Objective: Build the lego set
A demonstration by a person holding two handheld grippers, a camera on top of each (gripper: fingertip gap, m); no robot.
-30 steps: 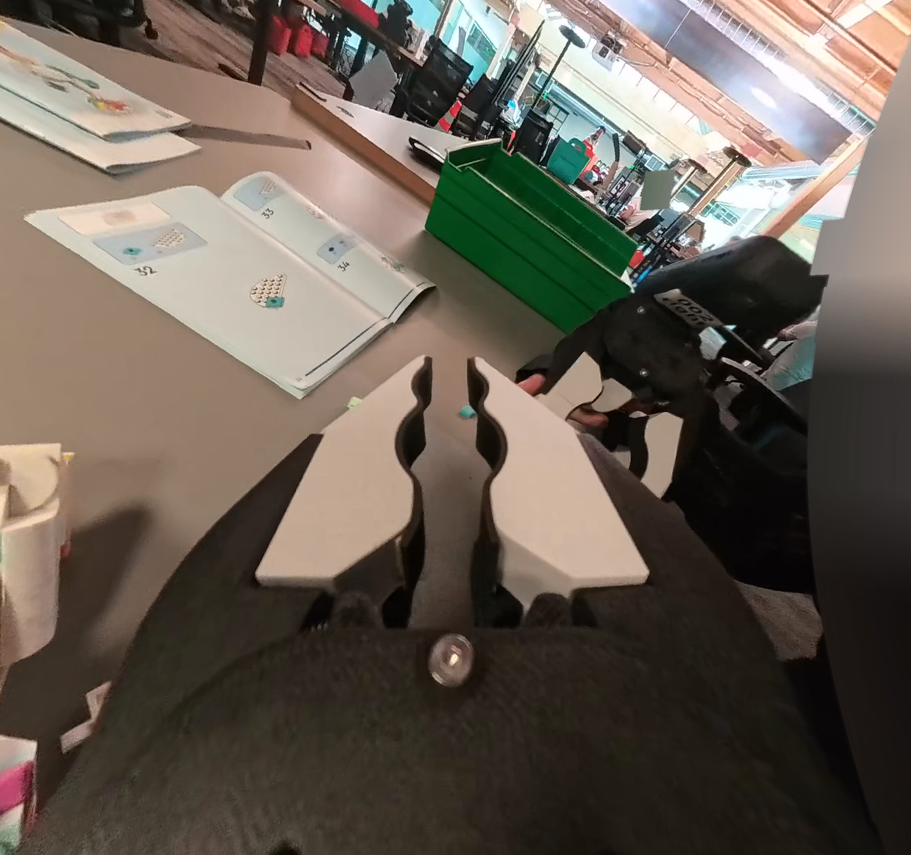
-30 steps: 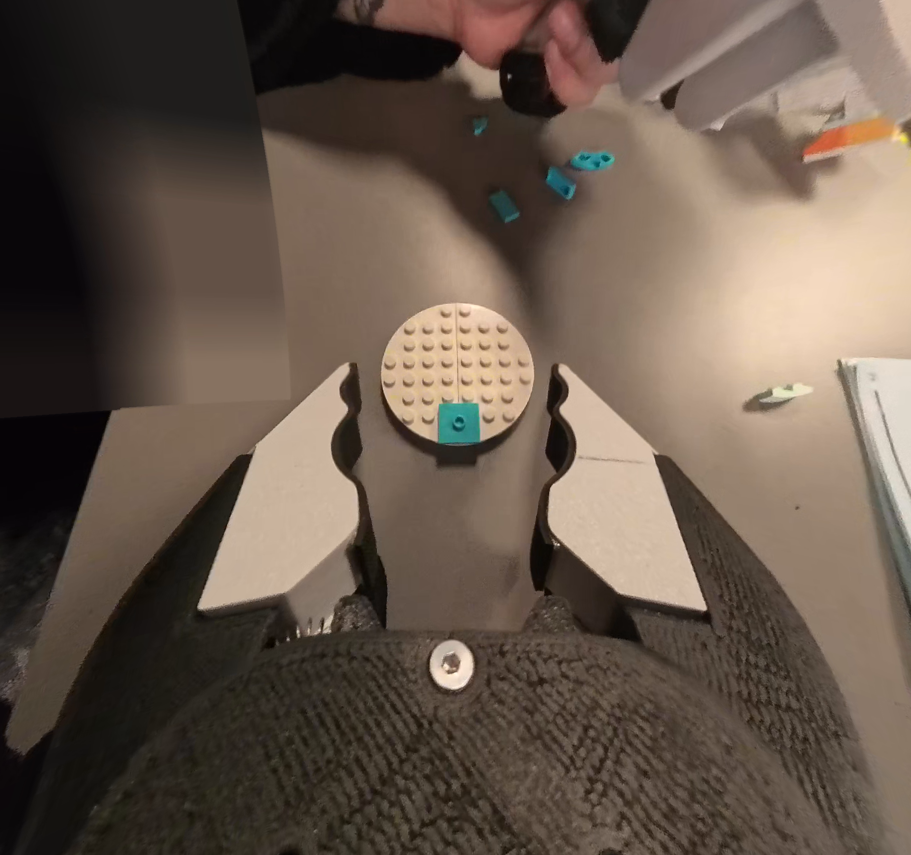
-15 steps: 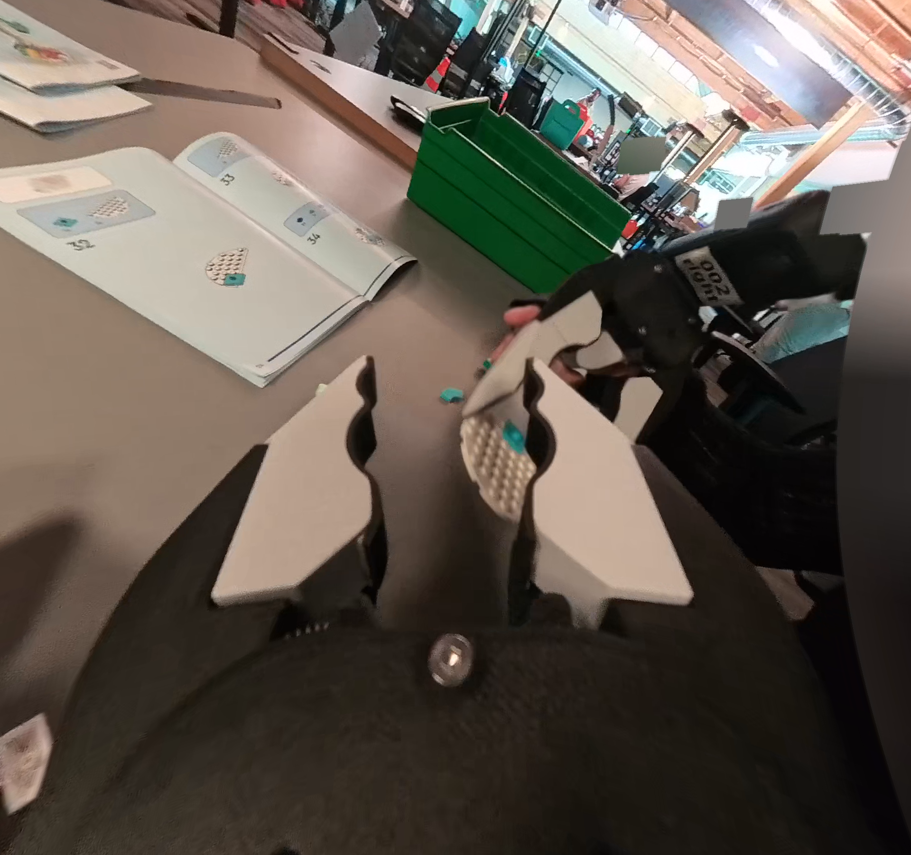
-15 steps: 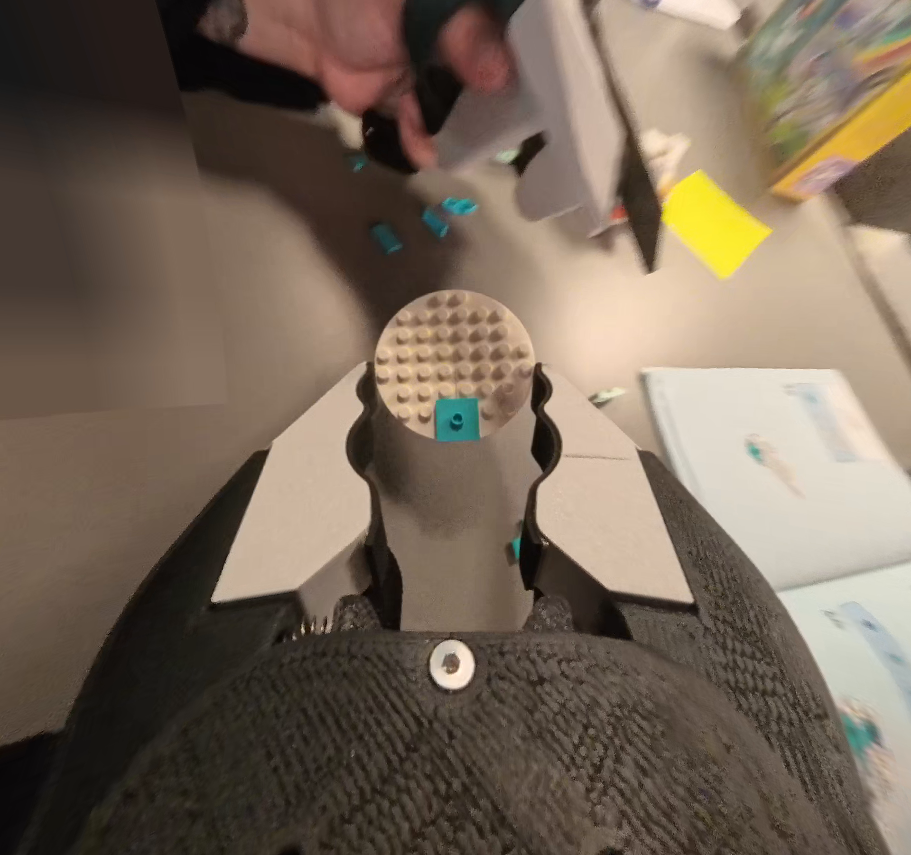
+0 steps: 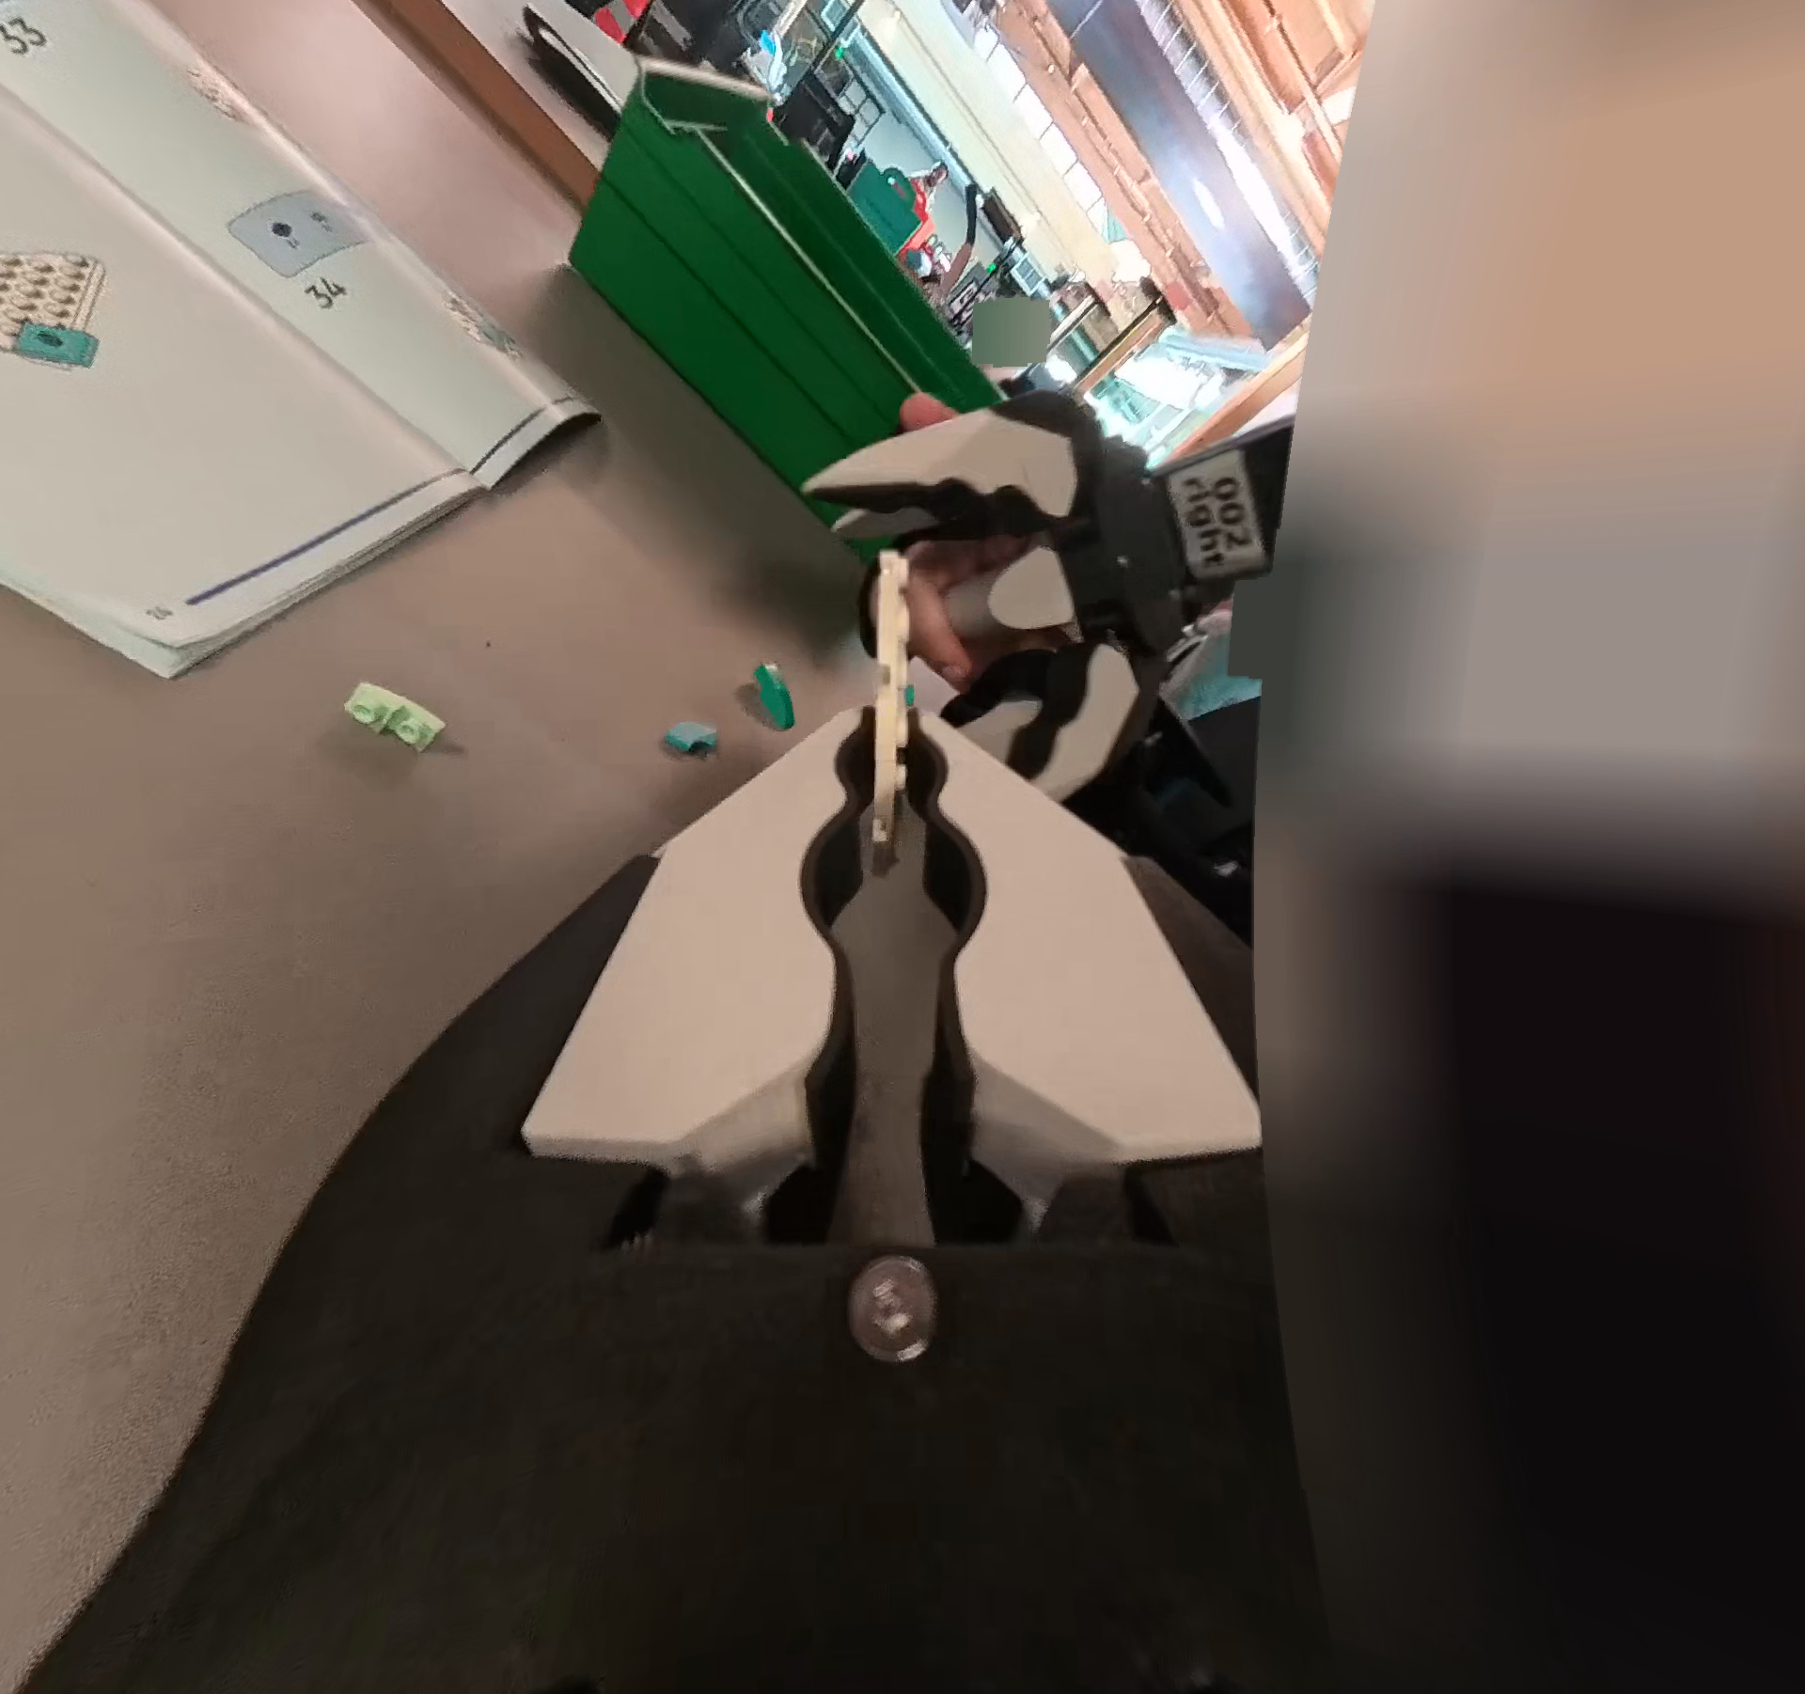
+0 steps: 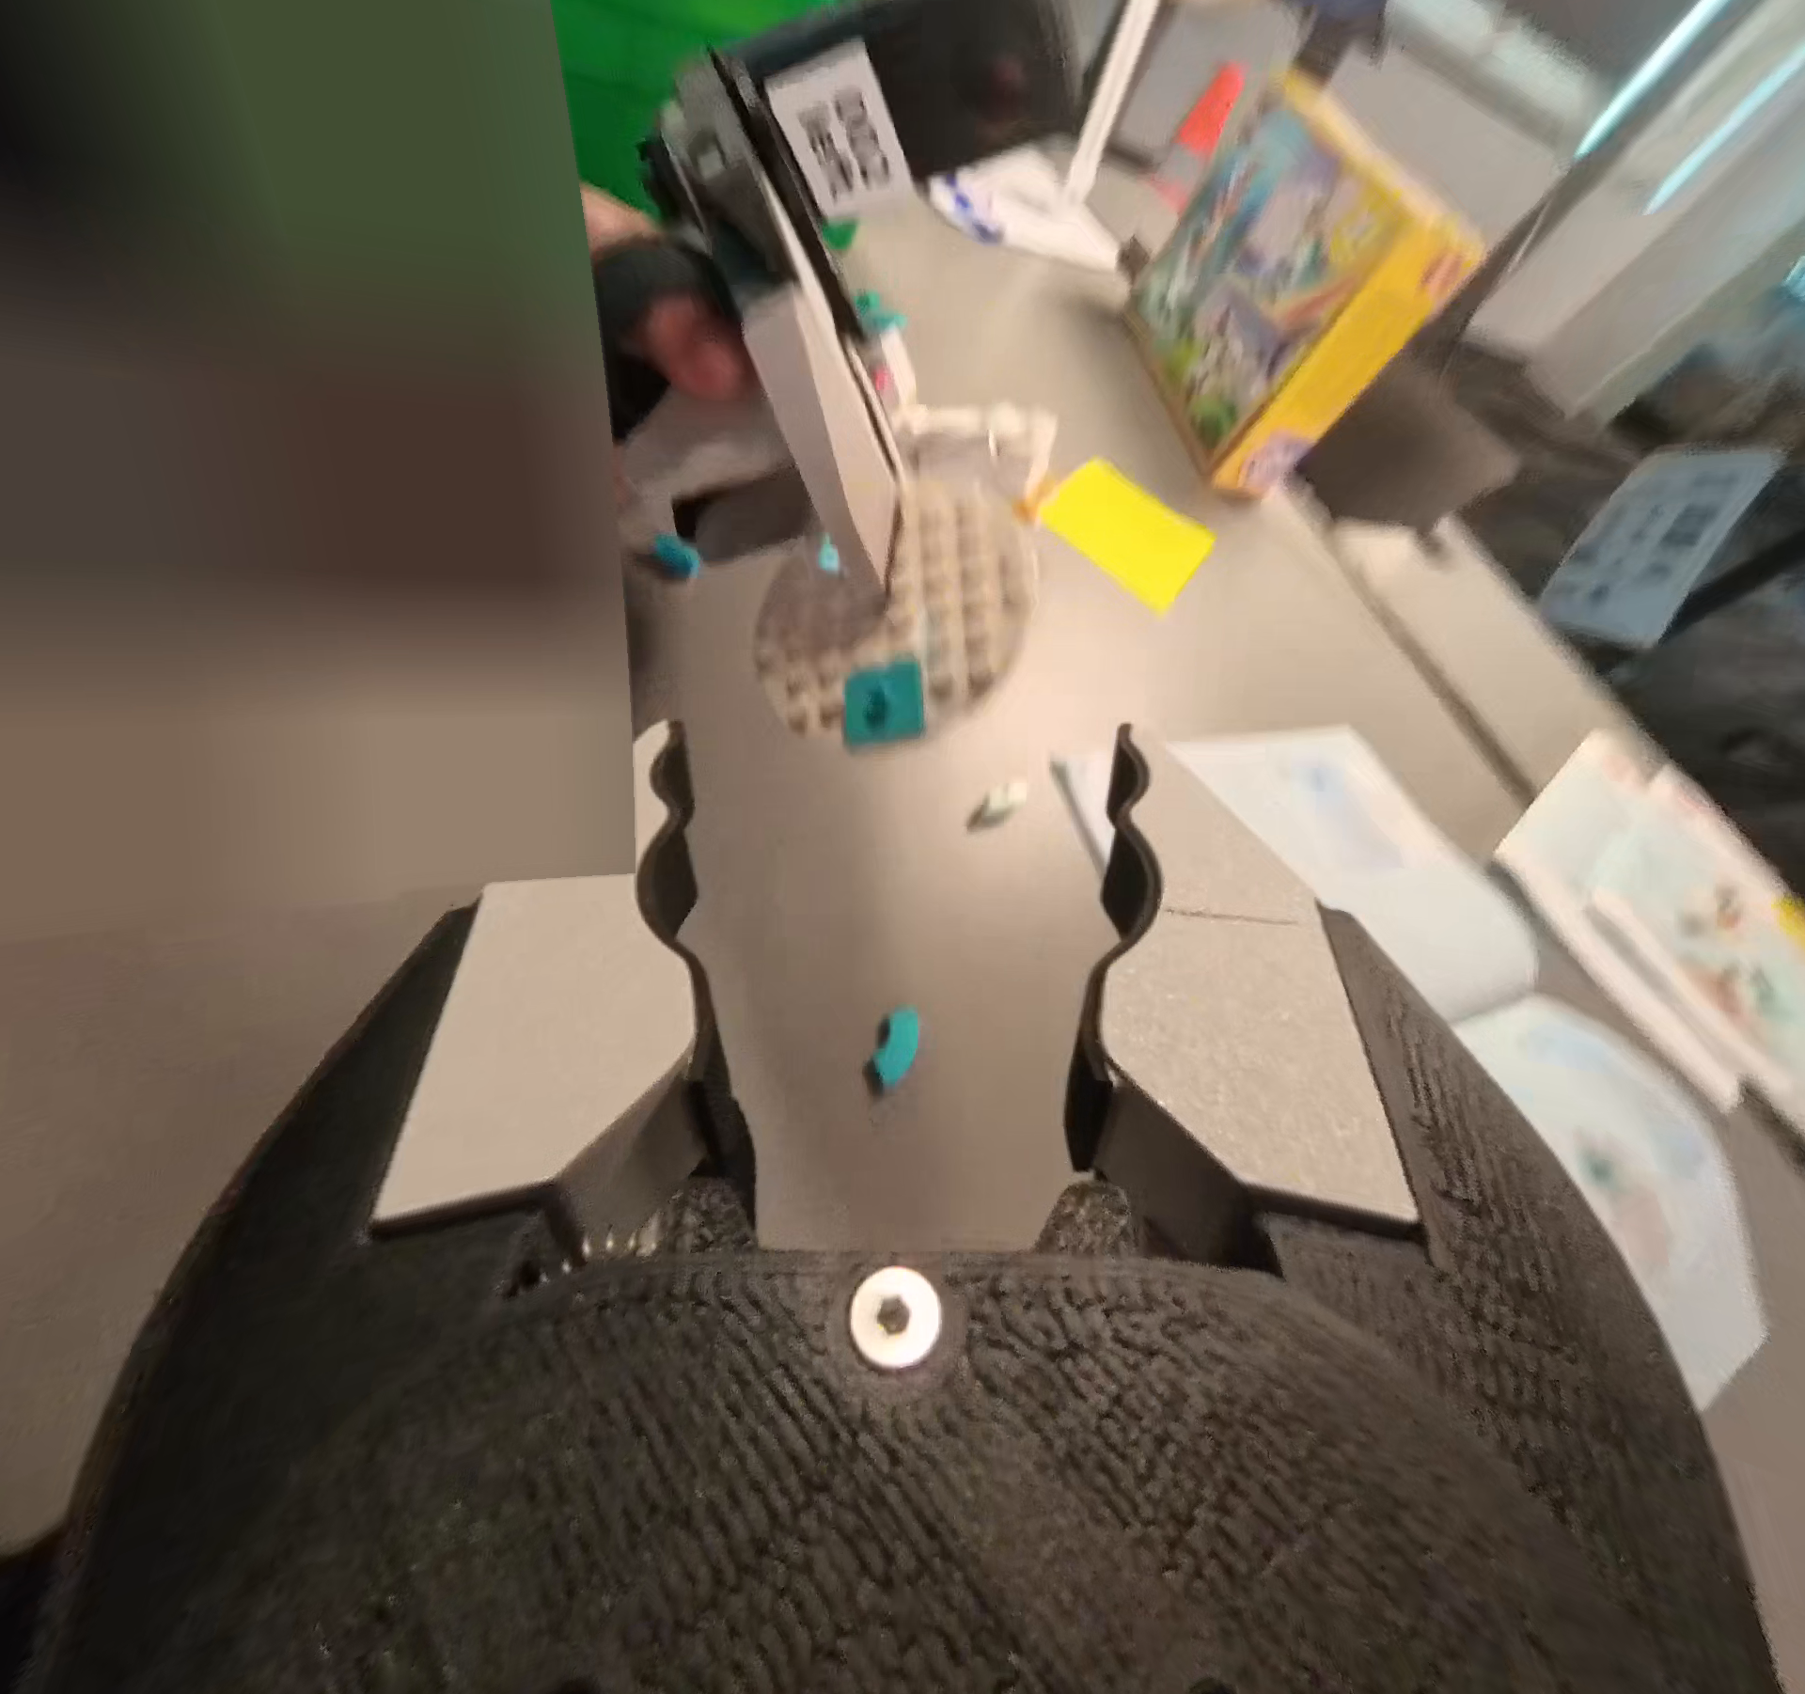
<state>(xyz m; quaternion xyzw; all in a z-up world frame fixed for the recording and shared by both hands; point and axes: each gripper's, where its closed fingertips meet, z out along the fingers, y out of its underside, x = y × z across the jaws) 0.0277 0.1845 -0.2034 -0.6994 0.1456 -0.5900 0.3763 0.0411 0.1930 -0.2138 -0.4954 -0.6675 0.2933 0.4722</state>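
Note:
My left gripper (image 5: 891, 719) is shut on a round tan studded plate (image 5: 891, 612), which I see edge-on between its tips, held above the grey table. In the right wrist view the plate (image 6: 967, 592) faces me with a teal square brick (image 6: 884, 705) on its near edge, and the left gripper's fingers (image 6: 840, 416) clamp it from above. My right gripper (image 6: 894, 758) is open and empty, just short of the plate. Its fingers (image 5: 938, 475) show beyond the plate in the left wrist view.
Loose teal pieces (image 5: 689, 737) (image 6: 894, 1046) and a light green piece (image 5: 391, 717) lie on the table. An open instruction booklet (image 5: 244, 377) lies to the left and a green bin (image 5: 762, 280) stands behind. A yellow paper (image 6: 1123, 534) and a set box (image 6: 1299, 280) are farther off. The tips of both grippers are at nearly the same place. The light green piece (image 5: 391, 717) is about 10 centimetres from both grippers' fingertips.
My right gripper lifted the plate off the table, then opened and let it go. My left gripper opened, moved in and shut on the plate.

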